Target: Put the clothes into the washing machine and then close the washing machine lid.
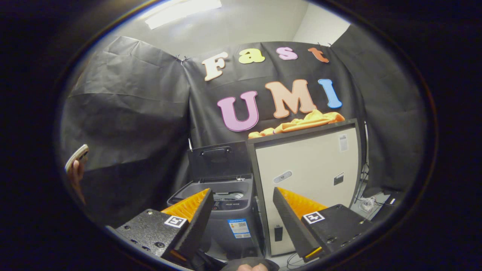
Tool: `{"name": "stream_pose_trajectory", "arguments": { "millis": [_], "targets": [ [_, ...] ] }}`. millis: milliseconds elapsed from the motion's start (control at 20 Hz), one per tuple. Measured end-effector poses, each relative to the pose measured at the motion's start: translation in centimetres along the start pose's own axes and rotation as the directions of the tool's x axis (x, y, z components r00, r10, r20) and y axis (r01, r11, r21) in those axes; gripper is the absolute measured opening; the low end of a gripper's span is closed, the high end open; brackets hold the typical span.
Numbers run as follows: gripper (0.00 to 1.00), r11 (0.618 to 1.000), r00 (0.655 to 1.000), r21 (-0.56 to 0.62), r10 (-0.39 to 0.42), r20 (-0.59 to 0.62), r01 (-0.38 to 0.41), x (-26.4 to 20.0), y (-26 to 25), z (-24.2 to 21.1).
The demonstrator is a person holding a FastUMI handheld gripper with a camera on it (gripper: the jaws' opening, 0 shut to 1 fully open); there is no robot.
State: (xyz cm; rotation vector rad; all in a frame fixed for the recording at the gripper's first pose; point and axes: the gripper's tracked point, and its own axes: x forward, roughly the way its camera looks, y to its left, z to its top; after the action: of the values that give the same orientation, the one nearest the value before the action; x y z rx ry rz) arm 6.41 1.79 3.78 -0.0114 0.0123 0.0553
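Between the spread fingers of the gripper (241, 195), which stand wide apart and hold nothing, the small top-loading washing machine (229, 210) sits on the floor just ahead, its lid (220, 160) raised upright against the booth's wall and the drum mouth exposed. The clothes (297, 126), an orange heap, lie well beyond and above the fingers on the top of a tall pale cabinet (307, 177) that stands right beside the washer. The likely trouble from here is the climb: the gripper has to rise to the cabinet top, and a shallow pinch on loose, draping fabric could take only a fold, so that part of the garment trails, snags the cabinet's dark front edge or slips free short of the drum. On the way down, cloth hanging over the washer's rim would keep the lid from seating. The upright lid stands close to the cabinet's side, leaving a narrow approach. Off to the side a person's hand (77, 171) holds a phone (76, 157), well apart from the work, and cables (371, 205) lie on the floor past the cabinet
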Motion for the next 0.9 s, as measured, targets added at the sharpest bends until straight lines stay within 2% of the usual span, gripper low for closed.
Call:
{"name": "stream_pose_trajectory", "arguments": {
  "millis": [800,900],
  "targets": [
    [0.97,1.000,1.000,-0.007,-0.003,-0.007,0.003,6.6,-0.3,3.9],
    [0.97,0.999,1.000,-0.018,-0.026,-0.002,0.026,7.7,-1.1,4.9]
  ]
}}
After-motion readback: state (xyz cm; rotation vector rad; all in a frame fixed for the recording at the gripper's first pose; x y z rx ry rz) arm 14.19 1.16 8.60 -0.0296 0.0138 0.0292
